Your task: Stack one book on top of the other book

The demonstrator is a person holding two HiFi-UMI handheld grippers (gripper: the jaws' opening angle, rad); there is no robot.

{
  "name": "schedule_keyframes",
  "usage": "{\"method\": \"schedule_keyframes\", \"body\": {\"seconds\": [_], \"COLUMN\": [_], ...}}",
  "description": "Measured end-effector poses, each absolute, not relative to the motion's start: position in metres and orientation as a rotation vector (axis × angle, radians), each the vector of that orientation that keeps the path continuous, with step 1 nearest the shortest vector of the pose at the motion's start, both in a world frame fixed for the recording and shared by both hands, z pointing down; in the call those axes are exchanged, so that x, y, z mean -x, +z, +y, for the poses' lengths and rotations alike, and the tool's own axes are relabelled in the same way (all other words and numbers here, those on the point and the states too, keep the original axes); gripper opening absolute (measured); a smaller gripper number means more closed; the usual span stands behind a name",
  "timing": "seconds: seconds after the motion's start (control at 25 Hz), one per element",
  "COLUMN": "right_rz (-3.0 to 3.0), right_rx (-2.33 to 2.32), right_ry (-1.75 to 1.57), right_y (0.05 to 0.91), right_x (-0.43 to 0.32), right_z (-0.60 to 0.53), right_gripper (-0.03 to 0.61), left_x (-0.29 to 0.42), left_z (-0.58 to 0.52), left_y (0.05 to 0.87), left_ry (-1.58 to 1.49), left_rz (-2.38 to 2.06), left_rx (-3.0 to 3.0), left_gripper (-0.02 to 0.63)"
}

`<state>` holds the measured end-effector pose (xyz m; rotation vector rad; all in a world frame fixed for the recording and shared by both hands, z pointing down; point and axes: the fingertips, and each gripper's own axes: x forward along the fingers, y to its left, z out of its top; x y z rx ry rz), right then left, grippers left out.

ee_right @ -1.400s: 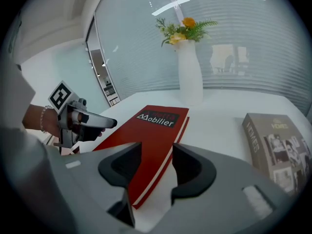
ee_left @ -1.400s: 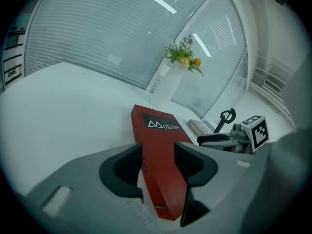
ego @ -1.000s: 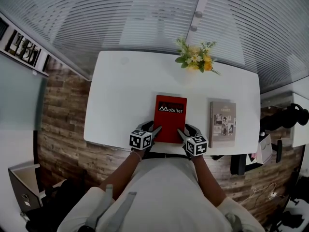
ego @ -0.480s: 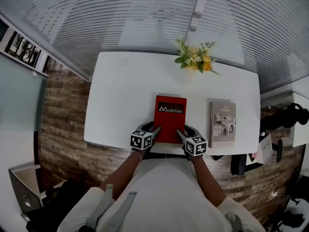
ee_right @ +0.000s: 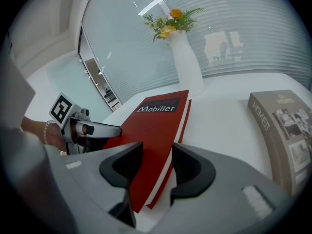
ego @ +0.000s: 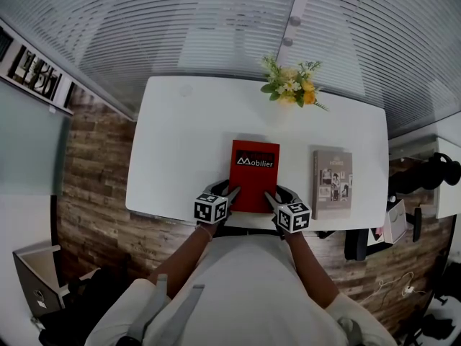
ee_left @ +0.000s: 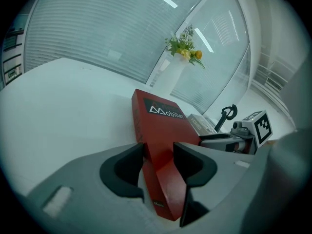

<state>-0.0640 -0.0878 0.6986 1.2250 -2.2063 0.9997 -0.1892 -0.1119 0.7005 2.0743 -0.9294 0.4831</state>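
Red cover, white lettering that read "Mobilier": the red book (ego: 253,175) lay on the white table (ego: 180,143), close to its near edge and about midway along it. I had the left gripper (ee_left: 158,152) at the book's near left corner and the right gripper (ee_right: 156,155) at its near right corner. Both sets of jaws had just been closing. In each gripper view a corner of the book sat between the dark pads, which looked pressed against it on both sides, so I read each gripper as clamped on its corner. Whether the near edge had come off the table I could not tell.

The grey book (ego: 332,184), with small photographs on its cover, lay flat to the right of the red one. A strip of bare table ran between them and their long edges were roughly parallel. The two books lay side by side, each on the table itself.

One container stood on the table: a white vase (ee_right: 187,65), upright near the far edge, beyond the red book and a little to its right. It held a bunch of yellow and white flowers (ee_right: 168,21) with green, fern-like sprigs fanning out over its rim. From the head view the blooms hid nearly all of the vase.
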Motion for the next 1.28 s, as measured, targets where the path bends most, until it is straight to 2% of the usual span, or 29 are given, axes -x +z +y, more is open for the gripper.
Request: {"method": "schedule_keyframes", "body": {"seconds": [0.92,1.28], "right_rz": [-2.347,-2.367], "right_rx": [-1.3,-1.303], "right_ry": [0.832,0.8], "right_y": [0.585,0.573], "right_x": [0.078,0.081], "right_z": [-0.101,-0.106], "right_gripper": [0.176,0.176], "left_x": [0.205,0.208], "left_z": [-0.124,-0.13], "left_y": [0.589,0.58], "left_ry": [0.355,0.342], "left_rz": [-1.053,-1.068], "left_rx": [-2.142,-2.148], "left_gripper": [0.196,0.198]}}
